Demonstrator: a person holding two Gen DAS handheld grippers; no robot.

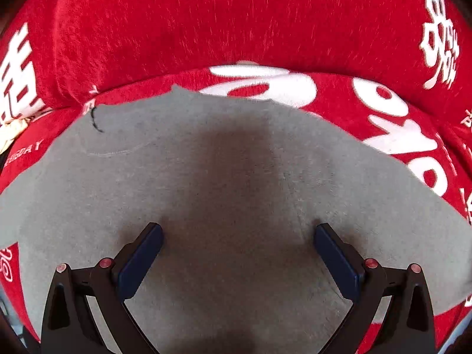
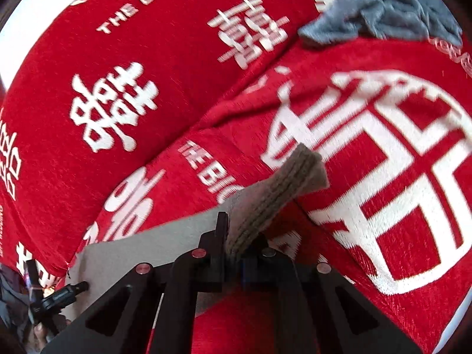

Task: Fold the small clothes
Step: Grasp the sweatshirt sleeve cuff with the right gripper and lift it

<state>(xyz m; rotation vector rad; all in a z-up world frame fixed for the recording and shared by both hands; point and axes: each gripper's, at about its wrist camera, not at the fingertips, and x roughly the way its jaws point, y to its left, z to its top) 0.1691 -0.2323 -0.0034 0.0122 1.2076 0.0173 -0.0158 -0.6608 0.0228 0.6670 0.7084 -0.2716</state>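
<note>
Two grippers work over a red blanket (image 1: 177,23) printed with white characters and lettering. The left gripper (image 1: 237,236) points steeply down at a grey garment (image 1: 236,153) spread flat on the blanket; its blue-padded fingers (image 1: 141,253) stand wide apart with nothing between them, just above the cloth or resting on it — which of the two cannot be told. The garment fills the near and middle part of that view, its far edge lying against a raised fold of the blanket.

The right gripper (image 2: 233,244) has its jaws clamped together on a ribbed, beige-grey cuff (image 2: 283,188) of the garment, which sticks out beyond the fingertips and tilts up to the right, lifted off the blanket. To the left of it the flat grey cloth runs on toward the left gripper, seen small at the near left edge. Far right lies a crumpled blue-grey cloth (image 2: 383,14) — well apart from the garment.
</note>
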